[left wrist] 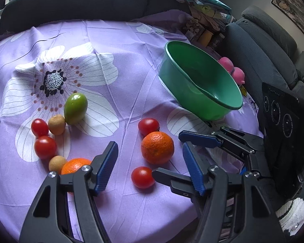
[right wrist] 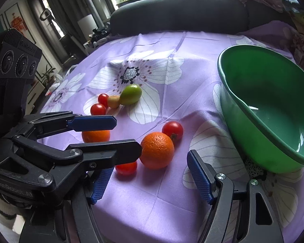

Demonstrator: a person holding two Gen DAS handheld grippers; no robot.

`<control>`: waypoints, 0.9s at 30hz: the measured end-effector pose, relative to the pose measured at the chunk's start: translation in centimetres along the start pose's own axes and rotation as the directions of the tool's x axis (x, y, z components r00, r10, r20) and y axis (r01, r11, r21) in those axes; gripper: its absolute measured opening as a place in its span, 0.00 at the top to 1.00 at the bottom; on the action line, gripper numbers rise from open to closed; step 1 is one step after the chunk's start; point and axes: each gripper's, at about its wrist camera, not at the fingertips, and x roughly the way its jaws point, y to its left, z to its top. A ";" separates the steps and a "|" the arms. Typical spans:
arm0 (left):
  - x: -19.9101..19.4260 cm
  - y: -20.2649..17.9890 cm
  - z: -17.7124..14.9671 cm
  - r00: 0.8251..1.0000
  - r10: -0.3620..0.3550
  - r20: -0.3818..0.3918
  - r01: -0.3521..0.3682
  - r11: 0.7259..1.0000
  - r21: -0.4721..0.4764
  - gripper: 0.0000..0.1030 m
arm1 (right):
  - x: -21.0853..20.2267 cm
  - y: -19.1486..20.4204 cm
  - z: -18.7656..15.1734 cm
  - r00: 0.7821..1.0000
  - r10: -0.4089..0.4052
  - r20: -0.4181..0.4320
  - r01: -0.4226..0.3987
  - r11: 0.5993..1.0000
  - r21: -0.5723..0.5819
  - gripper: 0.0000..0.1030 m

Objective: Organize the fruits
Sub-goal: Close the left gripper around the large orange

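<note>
An empty green bowl (left wrist: 172,70) (right wrist: 263,105) stands at the right of the purple flowered cloth (left wrist: 121,40). One orange (left wrist: 157,147) (right wrist: 157,150) lies between two cherry tomatoes (left wrist: 148,126) (left wrist: 142,177). A second orange (left wrist: 75,165) (right wrist: 96,135) lies left, near two more tomatoes (left wrist: 45,147), two tan fruits (left wrist: 56,124) and a green fruit (left wrist: 76,108) (right wrist: 130,94). My left gripper (left wrist: 150,168) (right wrist: 127,134) is open, low over the near tomato, pads touching nothing. My right gripper (right wrist: 152,166) (left wrist: 167,154) is open around the first orange and crosses the left one.
Pink toys (left wrist: 232,66) sit behind the bowl near the table's right edge. A dark sofa back (left wrist: 71,2) runs behind the table, and another sofa (left wrist: 273,50) stands to the right. A clutter pile (left wrist: 204,14) is at the far right corner. A white knit sleeve (left wrist: 293,212) shows.
</note>
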 end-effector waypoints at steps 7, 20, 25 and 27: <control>1.5 0.0 0.4 0.999 -0.023 -0.047 0.024 1.000 0.004 0.50 | 1.0 -0.4 0.1 1.000 0.025 -0.015 -0.024 0.999 0.023 0.37; 3.9 -0.6 2.1 0.983 -0.058 -0.174 0.072 0.994 0.076 0.61 | 1.7 -0.4 0.3 0.998 0.015 -0.053 -0.015 1.000 0.007 0.58; 3.7 -0.4 1.9 0.984 -0.072 -0.161 0.088 0.992 0.095 0.62 | 1.7 -0.5 0.3 0.999 -0.002 -0.046 0.003 1.000 0.013 0.60; 3.4 -0.3 1.6 0.987 -0.070 -0.148 0.085 0.991 0.099 0.62 | 1.6 -0.3 0.2 0.999 -0.011 -0.033 0.012 1.000 0.020 0.61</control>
